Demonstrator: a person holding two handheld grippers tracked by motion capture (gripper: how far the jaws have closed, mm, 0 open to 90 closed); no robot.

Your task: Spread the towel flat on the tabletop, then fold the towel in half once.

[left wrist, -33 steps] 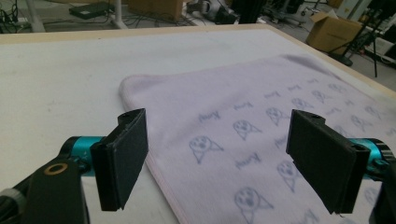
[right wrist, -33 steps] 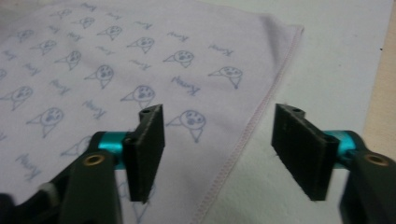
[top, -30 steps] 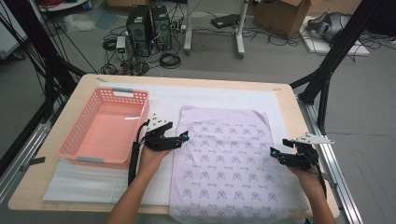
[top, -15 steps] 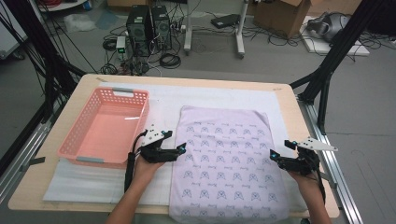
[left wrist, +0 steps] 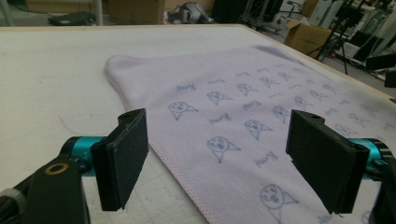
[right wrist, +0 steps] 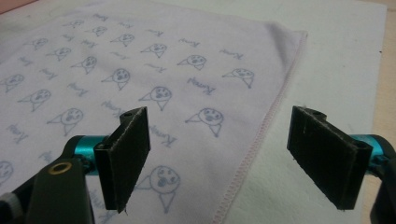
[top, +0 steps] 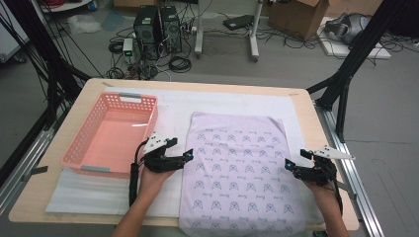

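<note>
While we hold both tools low over the bench, a lilac towel (top: pixel 239 175) printed with small cartoon faces lies flat on the white mat (top: pixel 217 106), its near hem reaching the bench's front edge and its far hem around the middle of the mat. Our left gripper (top: pixel 184 157) hovers at the towel's left hem, jaws spread wide with nothing between them; its own view shows the stitched edge (left wrist: pixel 180 175) running up between the two black pads, neither pad pressing on cloth. Our right gripper (top: pixel 291 167) sits at the right hem, its jaws having just been opening and now standing wide and empty, with the pink-stitched border (right wrist: pixel 254 140) passing between them. A salmon-pink basket (top: pixel 111 134) stands empty toward the bench's left edge, just beside the left hand (top: pixel 153 180).

We judge this to be the approach to a fold: both tools lined up on opposite side hems, no grip yet taken. The next move calls for lowering each pair of jaws so one pad slips under the hem, closing on a single layer of cloth, then lifting both sides evenly so the towel does not drag or bunch on the mat.
</note>
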